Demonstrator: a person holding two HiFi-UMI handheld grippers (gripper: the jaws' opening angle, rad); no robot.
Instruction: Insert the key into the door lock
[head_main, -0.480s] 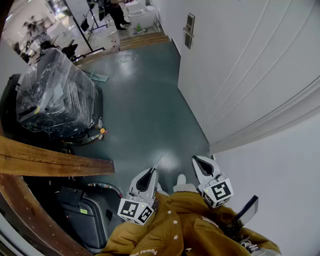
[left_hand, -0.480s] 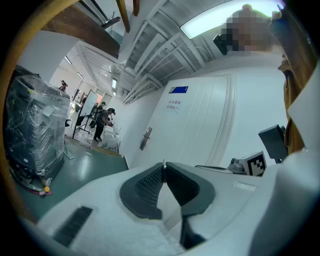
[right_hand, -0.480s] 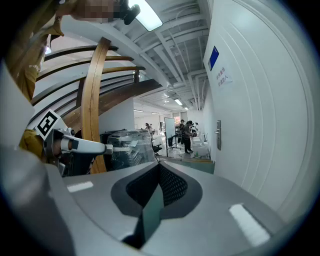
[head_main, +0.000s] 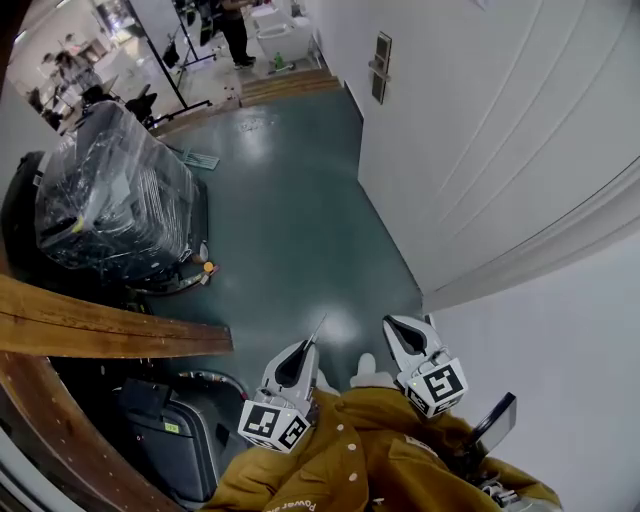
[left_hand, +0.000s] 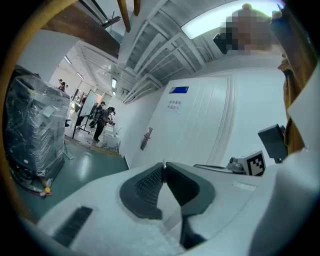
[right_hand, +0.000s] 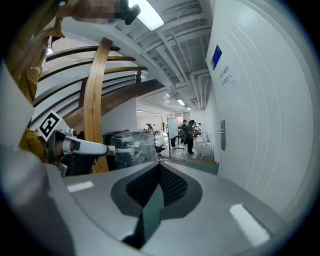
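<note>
The door lock plate (head_main: 380, 67) with its lever sits on the white wall far ahead down the corridor; it also shows as a lock plate (left_hand: 146, 138) in the left gripper view and as a lock plate (right_hand: 222, 135) in the right gripper view. My left gripper (head_main: 310, 343) is shut on a thin metal key (head_main: 317, 328) that sticks forward from its tips. In the left gripper view the key (left_hand: 163, 163) is an edge-on sliver between the closed pads of the left gripper (left_hand: 163, 167). My right gripper (head_main: 390, 322) is beside it, shut and holding nothing; its jaws meet in the right gripper view (right_hand: 159, 165).
A white panelled wall (head_main: 500, 150) runs along the right of the green floor (head_main: 290, 220). A plastic-wrapped stack (head_main: 110, 190) stands at the left behind a curved wooden beam (head_main: 100, 325), with a dark case (head_main: 165, 435) below. A person (head_main: 235, 25) stands at the far end.
The whole view has shifted very slightly; both grippers keep the same pose and the key stays in the left one.
</note>
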